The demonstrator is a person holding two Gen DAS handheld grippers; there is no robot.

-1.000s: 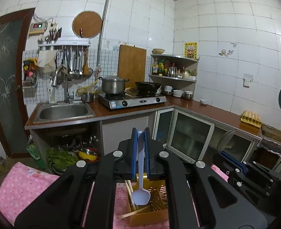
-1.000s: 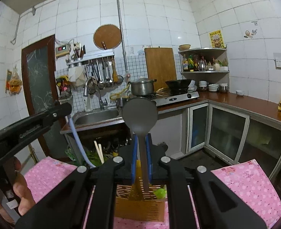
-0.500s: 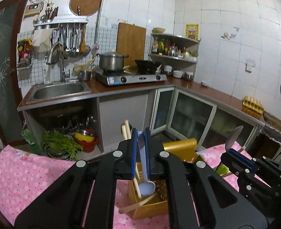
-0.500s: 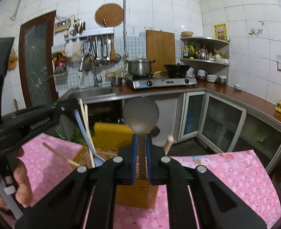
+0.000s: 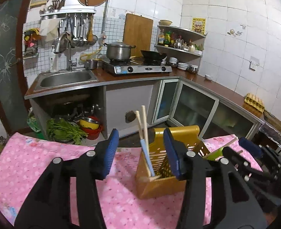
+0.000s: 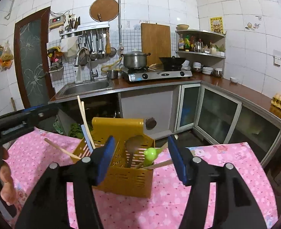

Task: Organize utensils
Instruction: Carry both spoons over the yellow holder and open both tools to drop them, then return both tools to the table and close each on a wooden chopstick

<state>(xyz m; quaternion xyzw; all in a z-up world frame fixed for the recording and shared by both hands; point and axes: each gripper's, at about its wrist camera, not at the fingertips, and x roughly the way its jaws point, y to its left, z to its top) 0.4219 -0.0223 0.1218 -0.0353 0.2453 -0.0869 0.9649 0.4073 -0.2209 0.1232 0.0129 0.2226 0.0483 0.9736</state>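
Left claw (image 5: 141, 152) gapes empty; pale blue spoon (image 5: 145, 157) and wooden chopsticks (image 5: 142, 123) stand between its fingers in the yellow perforated plastic utensil caddy (image 5: 160, 183). Right claw (image 6: 140, 158) also spread empty over the caddy, grey ladle (image 6: 131, 148) and green-handled utensil (image 6: 149, 155) below. Judgement: lift both straight up; tilted handles could snag. Pink floral cloth (image 6: 178, 200) covers the counter.

Both claws have the same build. The left claw (image 5: 141, 153) has two black plastic arms, wide and angular, each with round silver screw heads on top. Its fingers (image 5: 110, 150) carry blue ribbed pads on the inner faces. The right claw (image 6: 140, 158) has the same black arms, silver screws and blue pads. At the left edge of the right wrist view, bare skin of the left hand (image 6: 6, 189) shows
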